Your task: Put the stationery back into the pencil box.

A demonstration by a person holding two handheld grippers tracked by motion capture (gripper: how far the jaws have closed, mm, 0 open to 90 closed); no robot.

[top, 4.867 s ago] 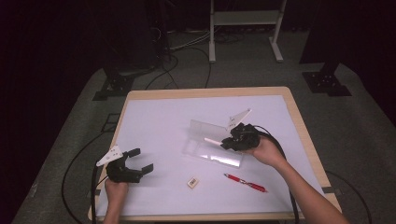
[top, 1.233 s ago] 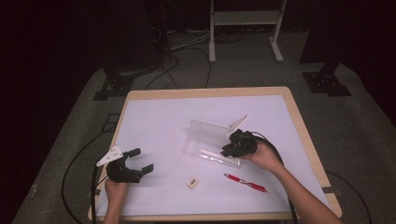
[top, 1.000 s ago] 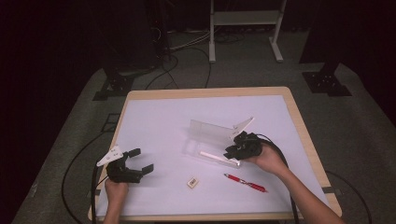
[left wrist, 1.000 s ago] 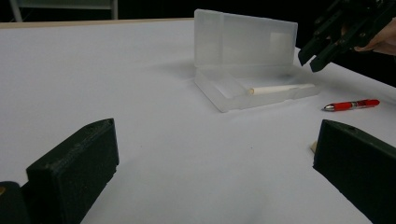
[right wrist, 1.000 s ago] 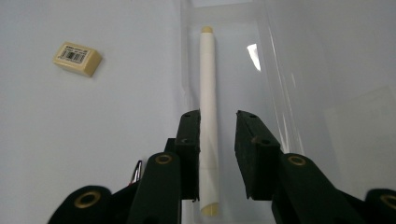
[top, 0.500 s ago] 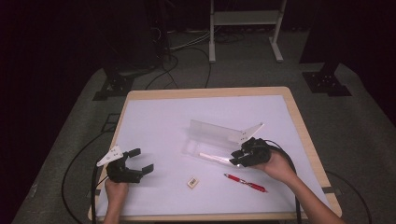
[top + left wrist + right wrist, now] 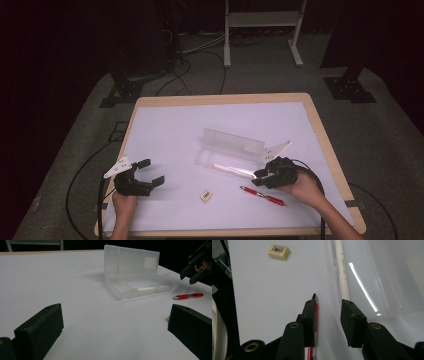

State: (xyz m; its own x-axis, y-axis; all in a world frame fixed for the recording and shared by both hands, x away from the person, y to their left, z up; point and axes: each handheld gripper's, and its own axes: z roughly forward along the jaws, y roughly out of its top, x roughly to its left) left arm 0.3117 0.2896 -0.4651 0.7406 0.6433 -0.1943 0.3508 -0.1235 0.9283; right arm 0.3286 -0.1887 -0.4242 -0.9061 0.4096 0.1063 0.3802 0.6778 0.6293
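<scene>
Hovering beside the clear case [image 7: 234,154], the right gripper [image 7: 263,174] has just been opening, empty.

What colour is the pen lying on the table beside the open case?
Red, with a silver tip; the pen shows best in the left gripper view.

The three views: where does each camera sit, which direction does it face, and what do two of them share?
High view: sits above the person's side, looks forward and down on the table; both forearms, the left tool and the right tool show.
Left gripper view: rides on the left tool, looks low across the table to the open clear case; its two jaws show.
Right gripper view: rides on the right tool, looks down at the table; its jaws show.
Shared: the red pen and the eraser lie in all three.
</scene>
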